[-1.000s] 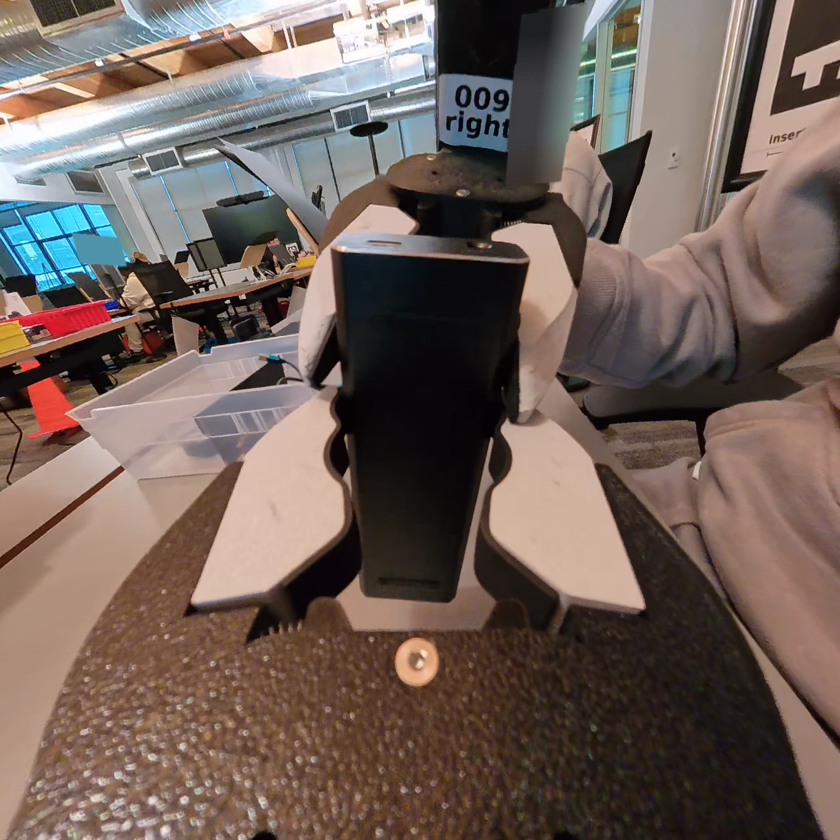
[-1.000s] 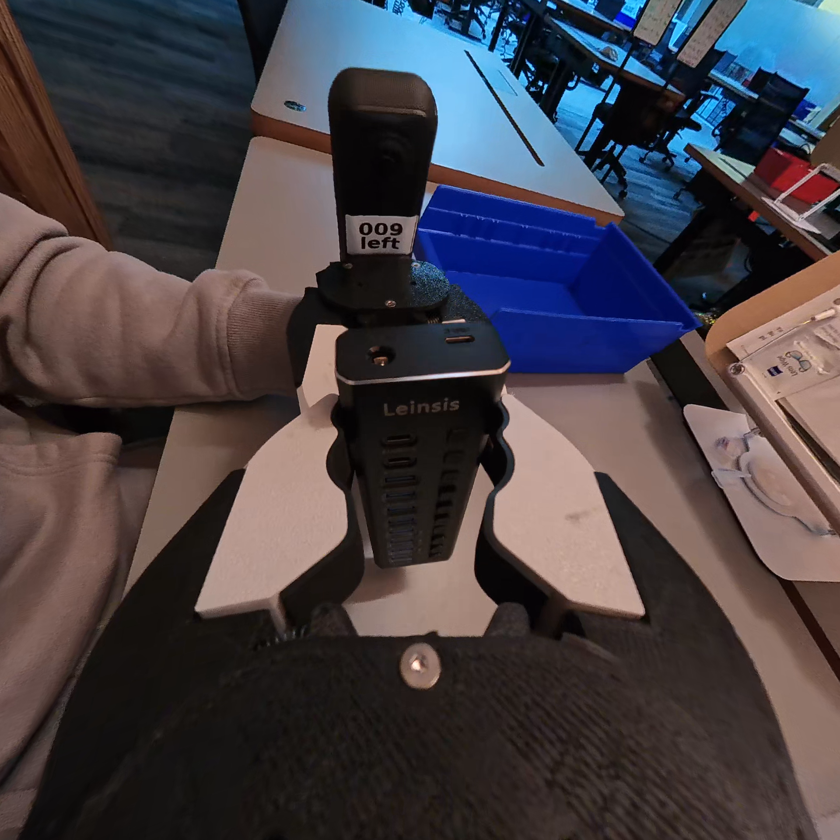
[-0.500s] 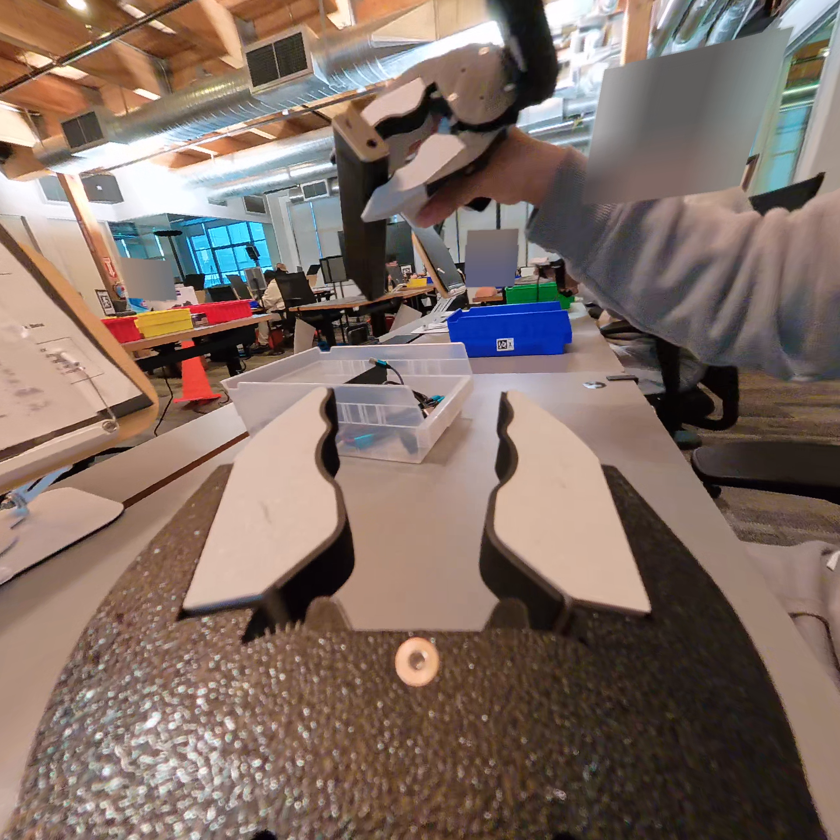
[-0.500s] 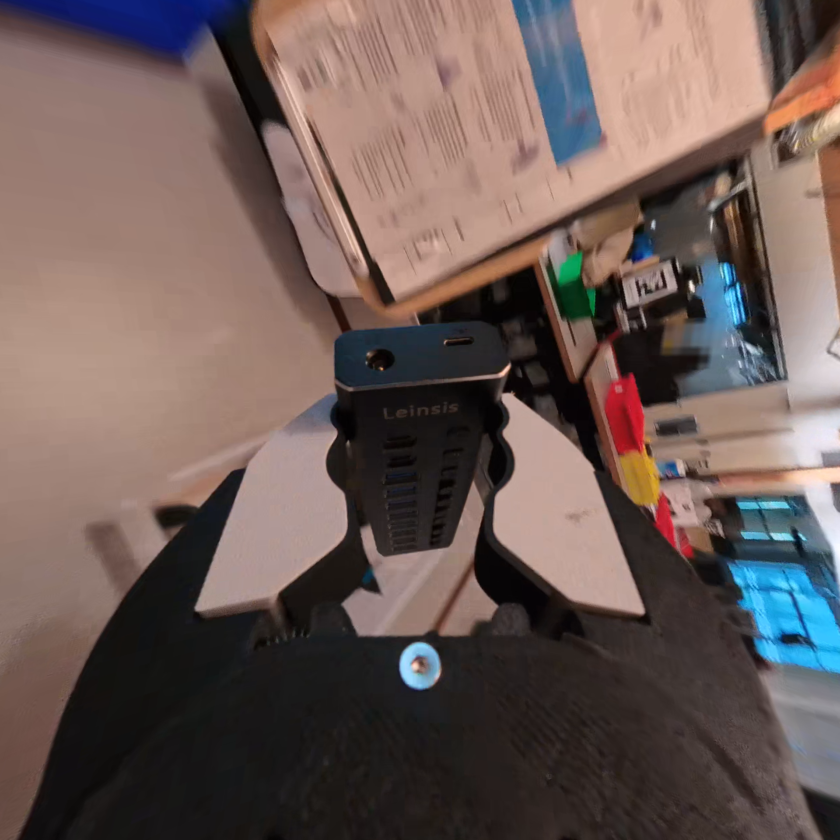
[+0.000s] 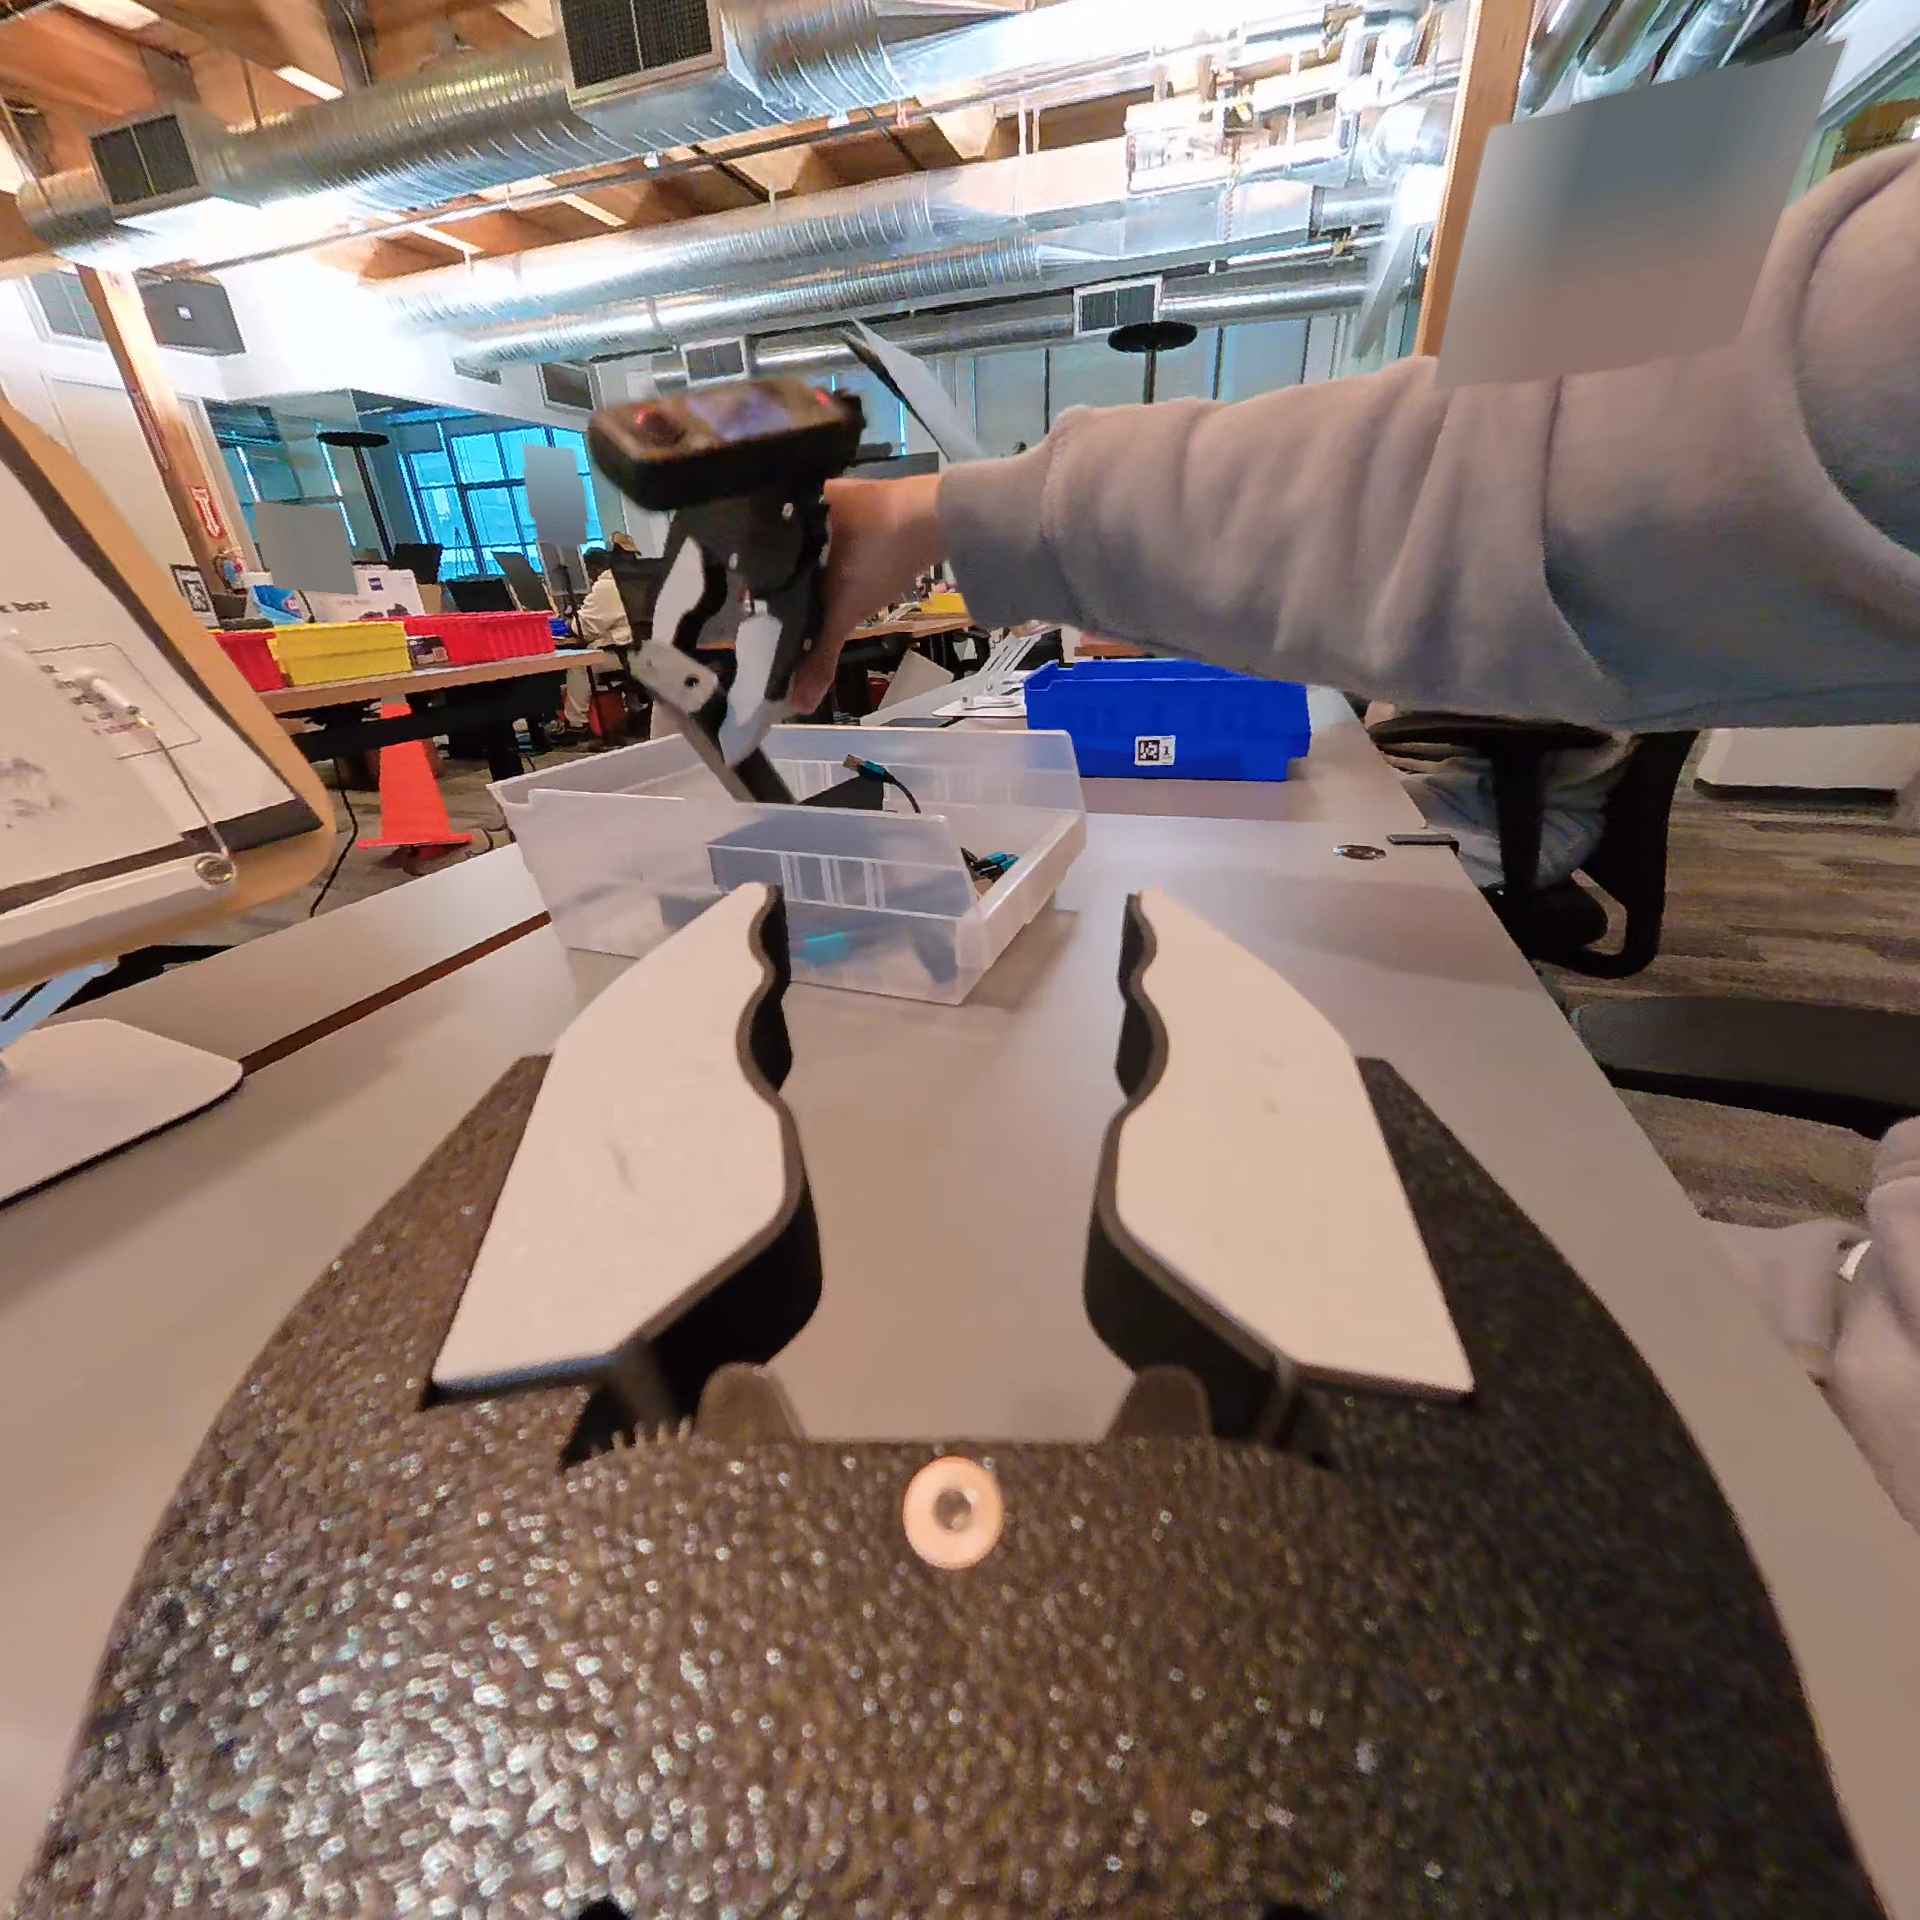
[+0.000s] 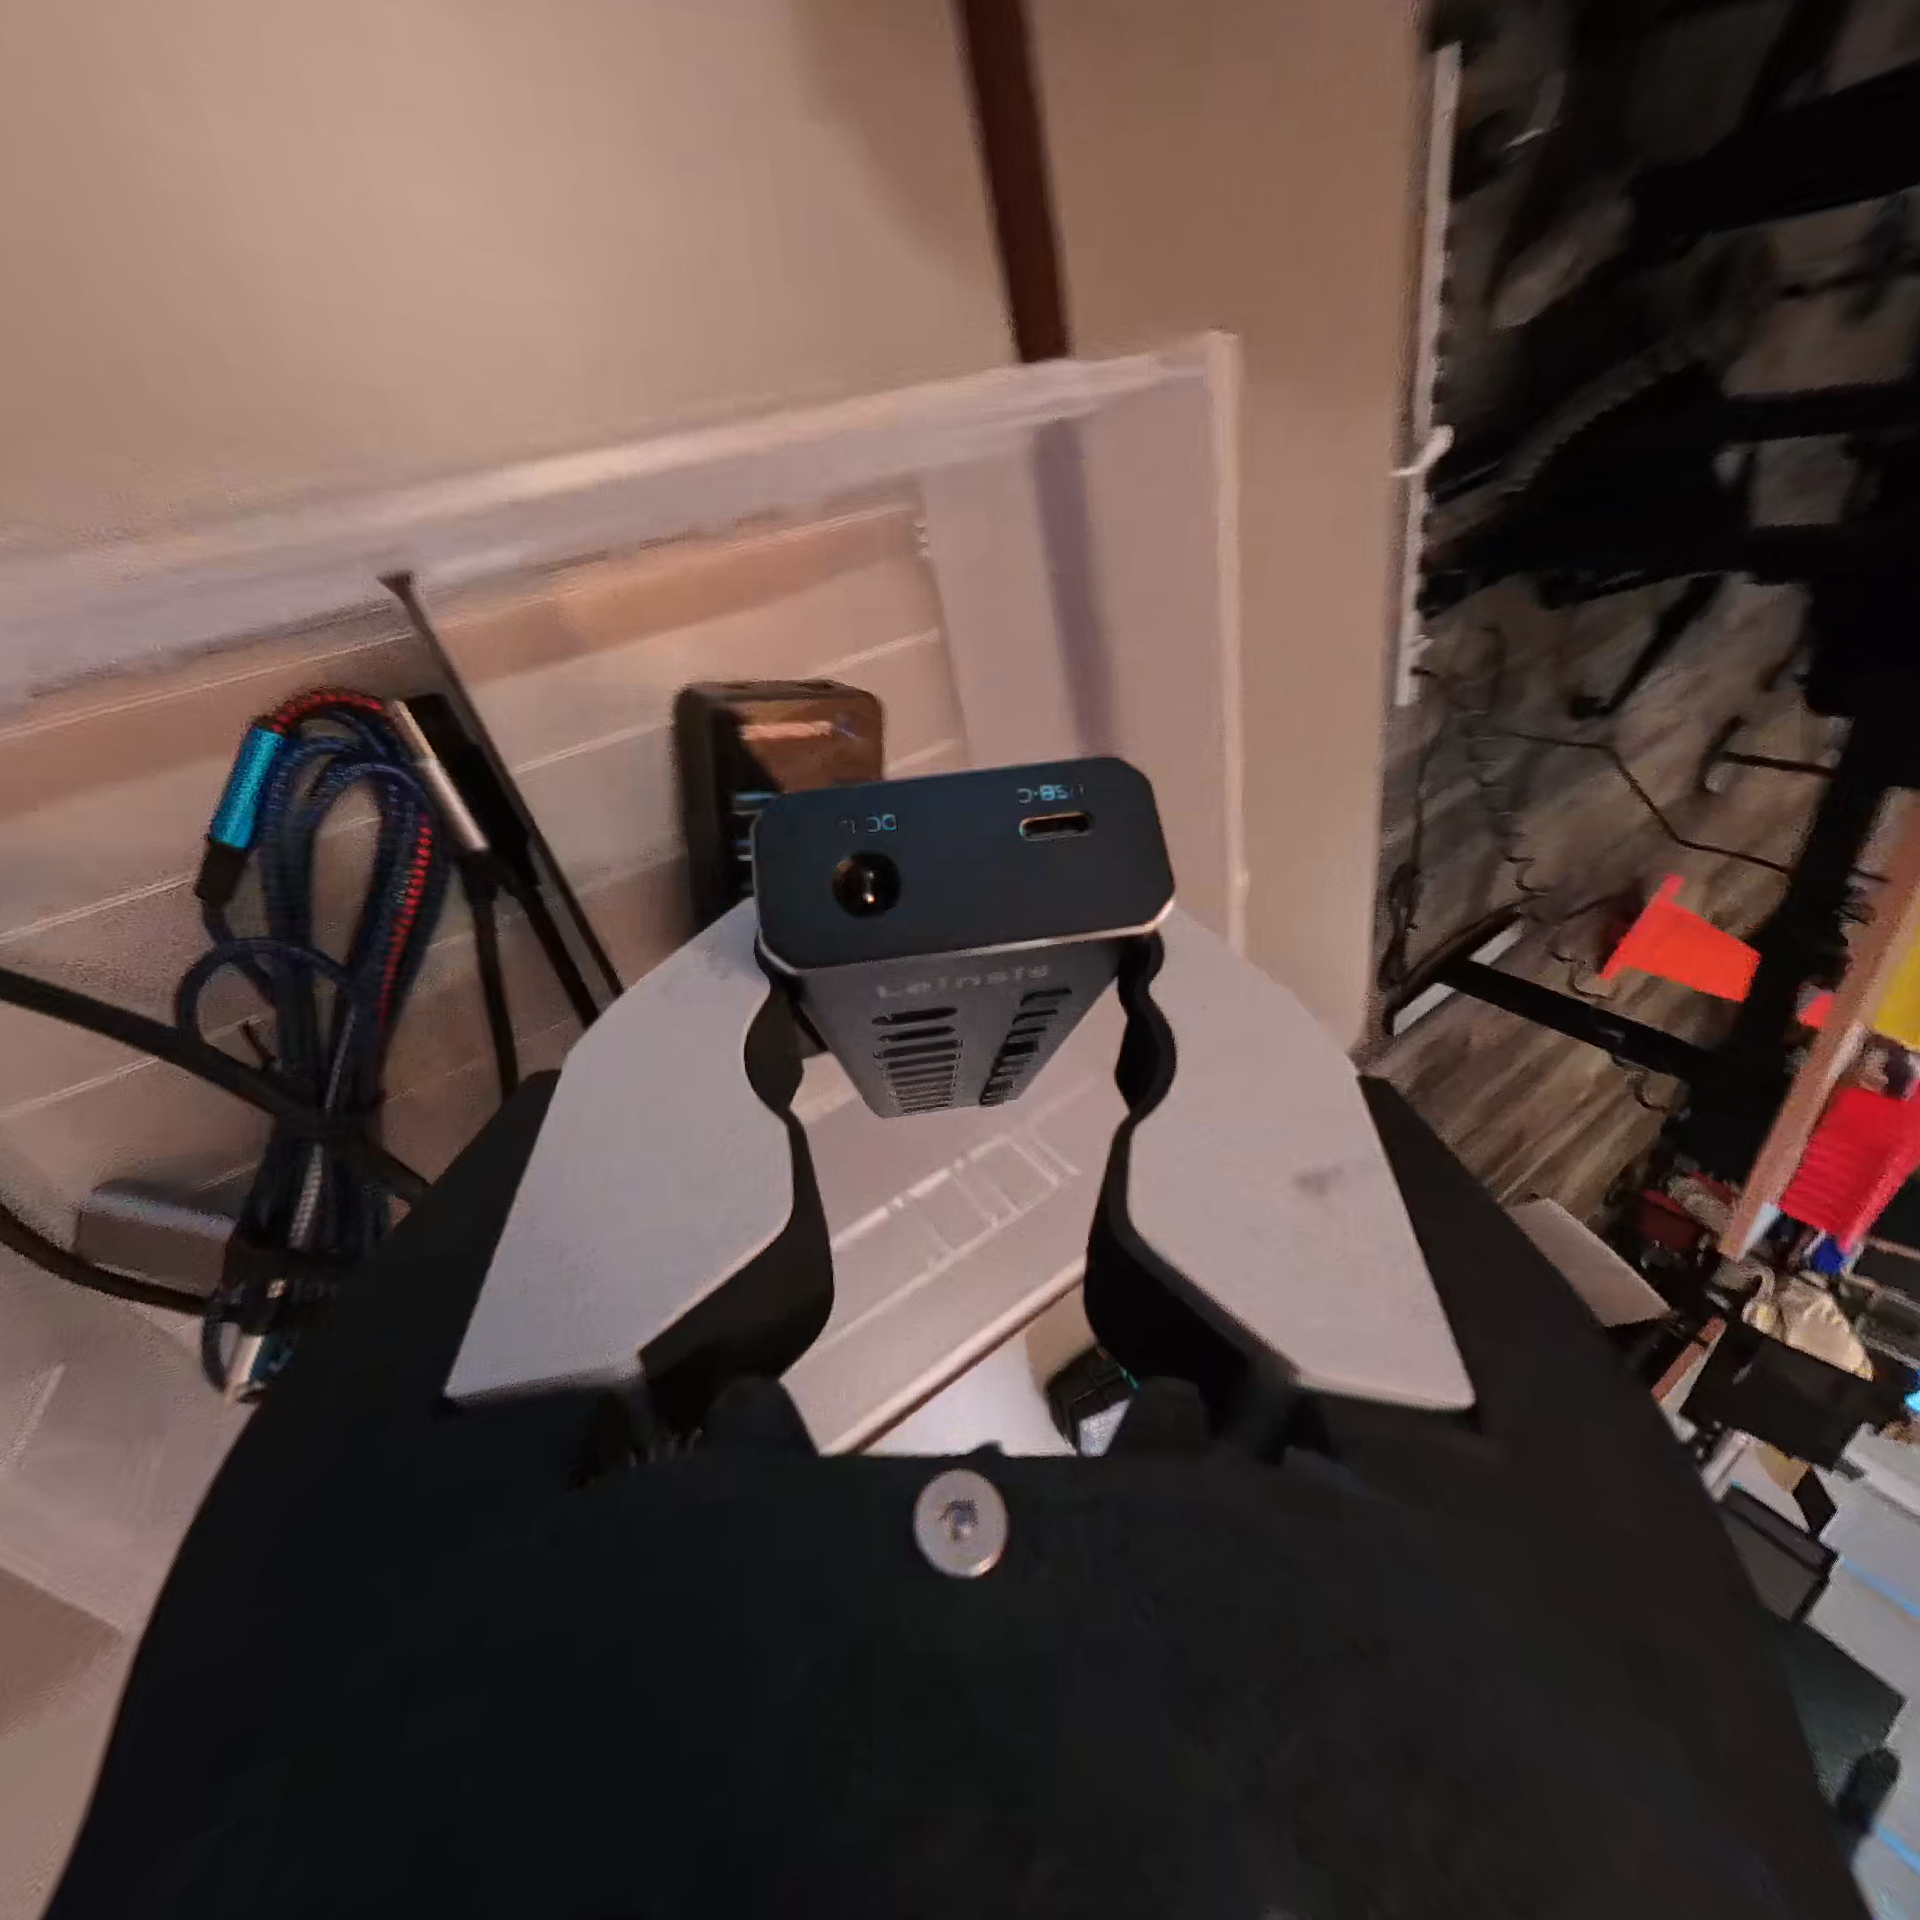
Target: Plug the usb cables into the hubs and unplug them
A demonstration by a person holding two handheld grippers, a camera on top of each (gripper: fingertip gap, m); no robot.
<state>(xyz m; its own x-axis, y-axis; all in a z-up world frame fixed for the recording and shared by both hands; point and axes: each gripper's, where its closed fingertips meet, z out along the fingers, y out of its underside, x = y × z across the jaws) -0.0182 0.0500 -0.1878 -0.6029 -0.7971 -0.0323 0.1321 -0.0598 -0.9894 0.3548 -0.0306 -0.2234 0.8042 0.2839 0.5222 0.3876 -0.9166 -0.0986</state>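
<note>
My right gripper (image 6: 961, 945) is shut on a black USB hub (image 6: 961, 883), its fingertips on the hub's ported end, and the body points down into a clear plastic bin (image 6: 1132, 436). In the bin lie a second black hub (image 6: 779, 748) and coiled blue-and-red braided USB cables (image 6: 322, 914). In the left wrist view the right gripper (image 5: 717, 675) leans over that clear bin (image 5: 997, 904) with the hub (image 5: 753, 774) sticking down into it. My left gripper (image 5: 951, 914) is open and empty above the grey table (image 5: 956, 1195), short of the bin.
A blue bin (image 5: 1164, 717) stands behind the clear one. A tilted document stand (image 5: 114, 748) on a white base is at the left. The person's grey sleeve (image 5: 1403, 540) reaches across from the right. An office chair (image 5: 1600, 894) is beside the table edge.
A second ago both grippers held the hub. My left gripper let go and opened. My right gripper swung the hub up and over, then down into the clear bin, and the hub tilted in its jaws.
</note>
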